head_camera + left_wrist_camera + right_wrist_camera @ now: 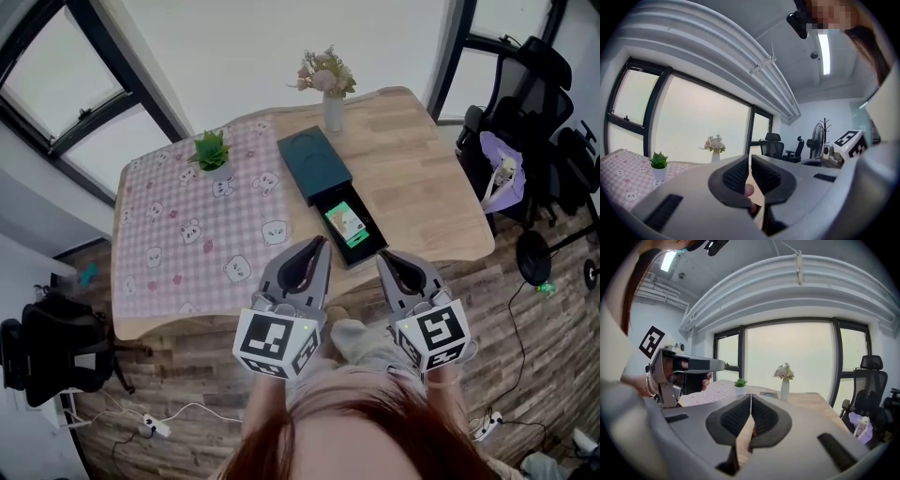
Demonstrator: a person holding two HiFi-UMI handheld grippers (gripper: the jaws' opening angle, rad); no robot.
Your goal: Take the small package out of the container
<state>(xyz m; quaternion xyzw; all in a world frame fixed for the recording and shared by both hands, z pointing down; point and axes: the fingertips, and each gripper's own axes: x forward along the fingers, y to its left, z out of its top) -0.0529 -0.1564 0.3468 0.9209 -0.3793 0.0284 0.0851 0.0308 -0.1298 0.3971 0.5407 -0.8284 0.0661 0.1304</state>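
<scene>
A dark, flat container (319, 173) lies on the wooden table (422, 178), its drawer pulled out toward me. In the drawer rests a small green package (345, 223). My left gripper (320, 246) hovers at the table's front edge, just left of the drawer, jaws shut and empty. My right gripper (382, 259) hangs beside it, right of the drawer's near end, also shut on nothing. In the left gripper view the closed left gripper (750, 162) points over the table. The right gripper view shows the closed right gripper (751, 402) and the left gripper (679, 369) alongside.
A pink checkered cloth (187, 225) covers the table's left half, with a small potted plant (212, 152) on it. A vase of flowers (330, 89) stands at the far edge. Office chairs (525, 112) stand to the right, and cables run over the floor (169, 422).
</scene>
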